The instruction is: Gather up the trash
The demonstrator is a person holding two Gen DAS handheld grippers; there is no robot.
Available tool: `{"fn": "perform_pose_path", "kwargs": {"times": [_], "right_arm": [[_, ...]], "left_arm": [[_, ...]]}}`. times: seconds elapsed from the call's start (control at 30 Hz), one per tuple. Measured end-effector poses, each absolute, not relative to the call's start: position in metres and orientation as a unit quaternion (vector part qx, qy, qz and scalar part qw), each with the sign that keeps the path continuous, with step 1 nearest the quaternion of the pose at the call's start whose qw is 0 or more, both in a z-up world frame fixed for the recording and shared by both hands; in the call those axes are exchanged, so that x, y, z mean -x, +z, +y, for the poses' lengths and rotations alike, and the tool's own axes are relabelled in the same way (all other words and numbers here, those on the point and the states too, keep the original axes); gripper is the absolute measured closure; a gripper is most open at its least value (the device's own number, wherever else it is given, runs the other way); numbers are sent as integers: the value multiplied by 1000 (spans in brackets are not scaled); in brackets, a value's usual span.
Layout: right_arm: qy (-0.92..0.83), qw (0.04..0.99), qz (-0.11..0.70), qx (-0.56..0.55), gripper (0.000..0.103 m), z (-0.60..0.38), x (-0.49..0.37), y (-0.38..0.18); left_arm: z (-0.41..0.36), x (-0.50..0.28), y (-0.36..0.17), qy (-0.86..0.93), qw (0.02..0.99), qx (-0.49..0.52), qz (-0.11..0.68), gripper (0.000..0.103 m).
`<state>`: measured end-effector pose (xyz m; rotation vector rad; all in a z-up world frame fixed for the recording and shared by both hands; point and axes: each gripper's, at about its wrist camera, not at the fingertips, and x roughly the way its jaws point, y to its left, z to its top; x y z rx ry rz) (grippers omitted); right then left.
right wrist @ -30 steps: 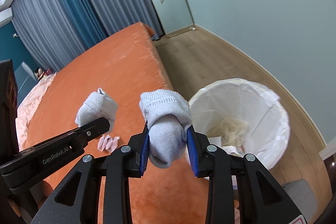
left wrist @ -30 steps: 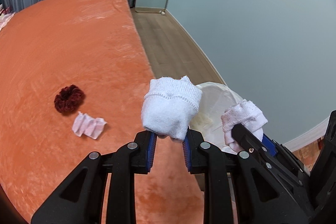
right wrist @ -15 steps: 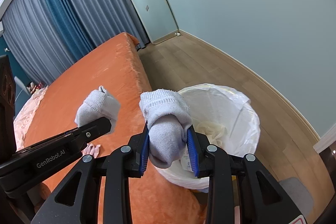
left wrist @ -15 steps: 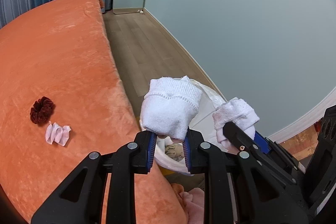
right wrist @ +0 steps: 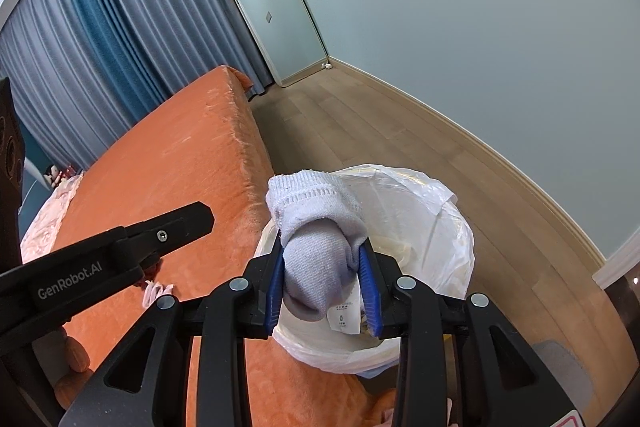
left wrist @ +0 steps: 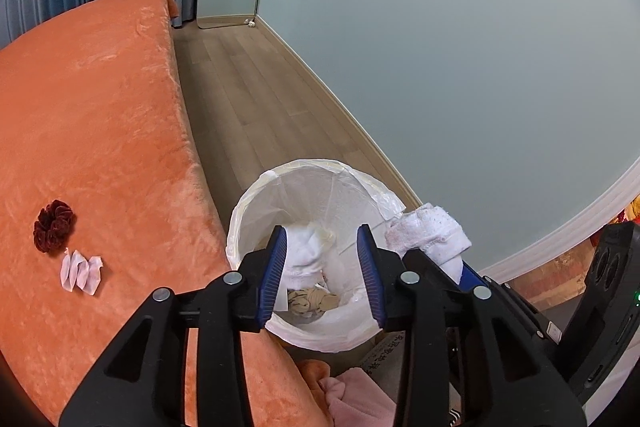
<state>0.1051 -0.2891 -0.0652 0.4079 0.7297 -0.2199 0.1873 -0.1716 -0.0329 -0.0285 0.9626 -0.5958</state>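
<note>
A bin with a white liner (left wrist: 256, 203) stands on the floor beside the orange bed. My left gripper (left wrist: 322, 281) is open above it, and a white sock (left wrist: 304, 253) lies inside the bin on beige trash (left wrist: 314, 301). My right gripper (right wrist: 322, 289) is shut on a second rolled white sock (right wrist: 316, 231) and holds it over the bin rim (right wrist: 448, 203). That sock also shows in the left wrist view (left wrist: 430, 233). A crumpled white wrapper (left wrist: 82, 269) lies on the bed.
The orange bed (left wrist: 92, 115) fills the left. A dark red scrunchie (left wrist: 54, 231) lies on it next to the wrapper. Wooden floor (left wrist: 256, 99) runs between bed and pale wall. Pink fabric (left wrist: 352, 399) lies below the bin.
My left gripper has opened and its white sock has dropped into the bin. Both grippers have moved right, over the bin. The right gripper still holds its sock.
</note>
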Motion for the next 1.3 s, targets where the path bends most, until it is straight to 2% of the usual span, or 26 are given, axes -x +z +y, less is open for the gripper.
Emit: {"fn": "perform_pose_path", "kwargs": {"times": [0.47,0.57,1.3], "right_arm": [[-104,909,356,-187,62,-277,-120,-65],[-104,911,356,-182,57,-274,-123,-64],[-90,913,366,-158,56,-246,-125,-64]], "left_arm": [[-149,-197,-43,-259,846,17,465,66],[-142,-198,-43,-255,847,21,466,66],[-99,-194,-45,-224,856,33,464,66]]}}
